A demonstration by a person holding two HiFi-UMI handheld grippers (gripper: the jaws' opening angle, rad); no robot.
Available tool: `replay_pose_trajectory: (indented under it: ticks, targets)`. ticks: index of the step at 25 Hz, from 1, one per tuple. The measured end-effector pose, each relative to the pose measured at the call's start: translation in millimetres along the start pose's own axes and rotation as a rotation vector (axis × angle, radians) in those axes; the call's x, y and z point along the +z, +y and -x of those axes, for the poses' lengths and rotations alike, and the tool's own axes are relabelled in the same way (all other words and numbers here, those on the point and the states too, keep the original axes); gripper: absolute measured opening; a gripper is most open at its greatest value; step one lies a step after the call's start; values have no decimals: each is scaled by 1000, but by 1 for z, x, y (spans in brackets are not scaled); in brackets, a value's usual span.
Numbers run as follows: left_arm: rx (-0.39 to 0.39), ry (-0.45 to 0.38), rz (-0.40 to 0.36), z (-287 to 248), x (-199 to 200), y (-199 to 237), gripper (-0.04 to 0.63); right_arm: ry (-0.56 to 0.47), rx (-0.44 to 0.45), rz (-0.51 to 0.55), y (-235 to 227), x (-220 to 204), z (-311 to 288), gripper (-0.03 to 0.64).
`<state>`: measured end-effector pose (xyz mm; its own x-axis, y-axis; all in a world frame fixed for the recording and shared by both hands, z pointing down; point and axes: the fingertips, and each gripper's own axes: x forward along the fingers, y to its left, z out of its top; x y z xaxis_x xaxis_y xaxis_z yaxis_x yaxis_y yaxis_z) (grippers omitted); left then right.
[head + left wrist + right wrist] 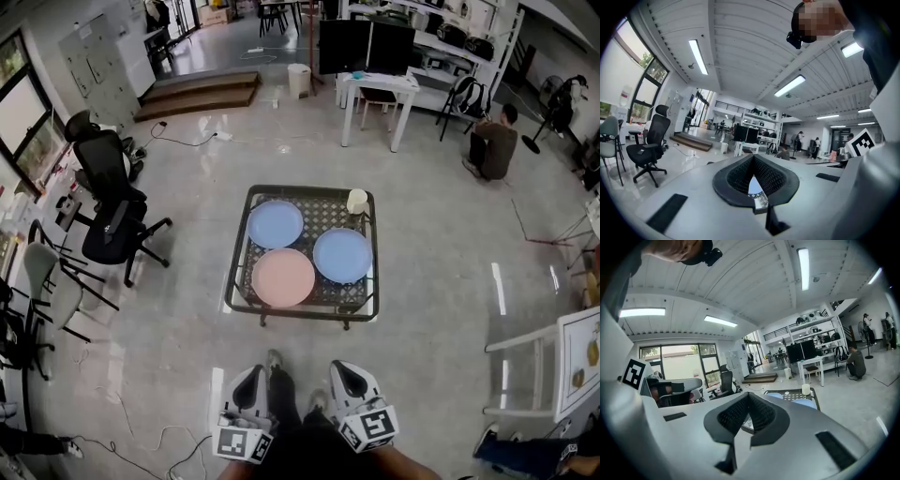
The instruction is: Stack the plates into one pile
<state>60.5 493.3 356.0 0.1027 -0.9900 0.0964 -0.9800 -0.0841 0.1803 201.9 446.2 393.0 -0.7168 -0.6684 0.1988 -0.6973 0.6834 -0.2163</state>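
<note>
My left tool (251,380) and right tool (345,375) are pressed together, empty. A pink plate (283,277) and two blue plates (276,224) (342,255) lie unstacked on the table (300,310).

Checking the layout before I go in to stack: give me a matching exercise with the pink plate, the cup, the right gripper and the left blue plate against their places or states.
Things:
1. pink plate
2. cup
3. right gripper
4. left blue plate

Places or states:
A. shut, empty
B. near edge of the table
C. far left of the table
D. far right corner of the table

Pairs: 1-B, 2-D, 3-A, 4-C
</note>
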Motion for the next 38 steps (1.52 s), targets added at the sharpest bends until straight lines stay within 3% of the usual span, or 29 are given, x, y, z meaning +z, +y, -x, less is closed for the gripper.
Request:
replay_pose_trajectory:
  ticks: [8,20,30,38]
  targets:
    - [4,-1,29,-52,-2,46,15,11,-5,24,-13,9,-68,9]
    - [-10,1,57,-191,35,156,15,32,-32,33,-36,55,-227,9]
    - [-43,81,83,-288,47,250,15,74,-118,14,-56,78,-346,9]
    - [-74,130,85,-345,41,297,15,95,-193,-5,-81,82,-405,9]
